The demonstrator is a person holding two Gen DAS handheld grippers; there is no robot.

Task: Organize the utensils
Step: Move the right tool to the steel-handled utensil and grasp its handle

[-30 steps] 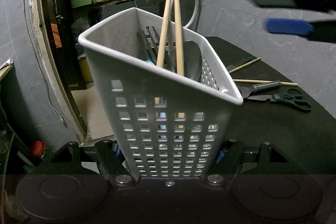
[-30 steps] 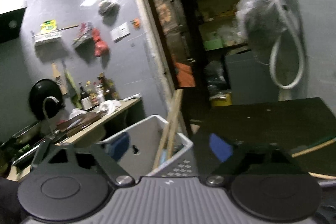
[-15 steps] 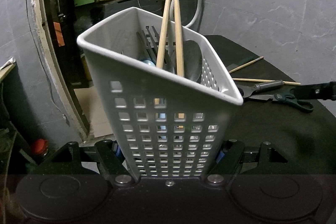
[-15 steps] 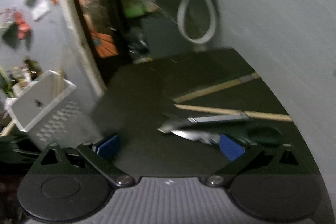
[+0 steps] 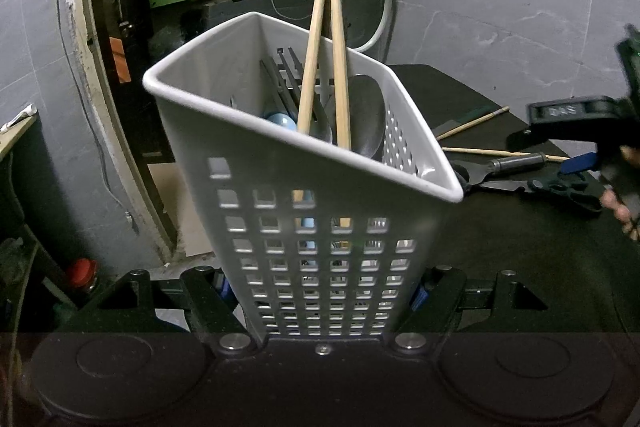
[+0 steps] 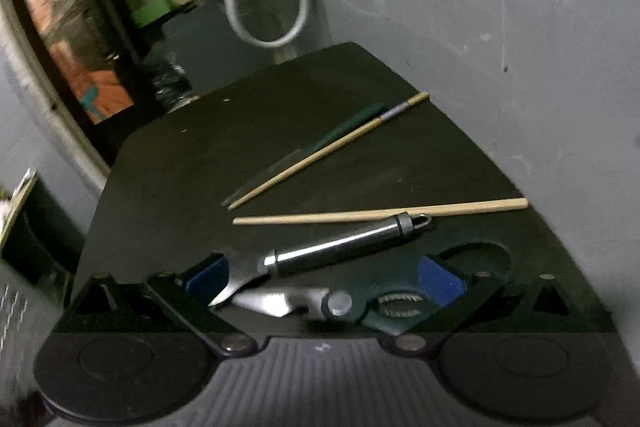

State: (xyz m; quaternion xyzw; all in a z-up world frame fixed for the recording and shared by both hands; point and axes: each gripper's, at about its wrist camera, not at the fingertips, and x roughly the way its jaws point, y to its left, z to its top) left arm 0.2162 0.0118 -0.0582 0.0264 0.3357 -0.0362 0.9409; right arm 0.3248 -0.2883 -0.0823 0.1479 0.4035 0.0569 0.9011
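Beside scissors (image 6: 320, 301): peeler (image 6: 332, 255), chopsticks (image 6: 380, 213).

Smooth white plastic basket (image 5: 320, 227), bare wood chopsticks (image 5: 340, 67) (matt), and a polished-steel-handled tool (image 6: 340, 247) on a matt table (image 6: 200, 167).

The left gripper (image 5: 322, 291) is clamped, fingers at four and eight o'clock in its own view. The right gripper (image 6: 324, 281) hangs low with jaws spread wide, blue pads (image 6: 440, 283) apart at three and nine o'clock.
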